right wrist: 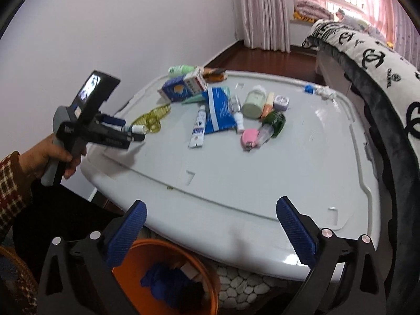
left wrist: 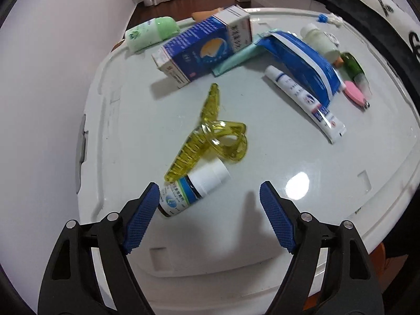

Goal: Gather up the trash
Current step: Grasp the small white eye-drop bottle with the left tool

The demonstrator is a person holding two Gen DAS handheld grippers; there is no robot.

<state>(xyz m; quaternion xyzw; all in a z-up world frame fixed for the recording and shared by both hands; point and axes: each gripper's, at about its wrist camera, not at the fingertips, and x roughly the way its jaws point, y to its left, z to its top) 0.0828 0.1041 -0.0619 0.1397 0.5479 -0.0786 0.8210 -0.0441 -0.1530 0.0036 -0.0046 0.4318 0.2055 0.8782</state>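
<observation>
Trash lies on a white plastic lid (left wrist: 275,157). My left gripper (left wrist: 209,191) is open, its left pad beside a small white-capped bottle (left wrist: 193,187) lying on its side, not gripped. A yellow hair claw (left wrist: 207,136) lies just beyond it. Farther off are a blue box (left wrist: 202,47), a white tube (left wrist: 304,102) and a blue pouch (left wrist: 302,60). My right gripper (right wrist: 211,210) is open and empty above the lid's near edge (right wrist: 236,236), over an orange bin (right wrist: 168,275). The left gripper also shows in the right wrist view (right wrist: 131,131), by the bottle (right wrist: 137,129).
A green bottle (left wrist: 149,34), a pale jar (left wrist: 319,40), a dark green bottle (left wrist: 353,64) and a pink item (left wrist: 354,93) lie at the back and right. The white wall (left wrist: 52,78) is on the left, a patterned bed cover (right wrist: 380,65) on the right.
</observation>
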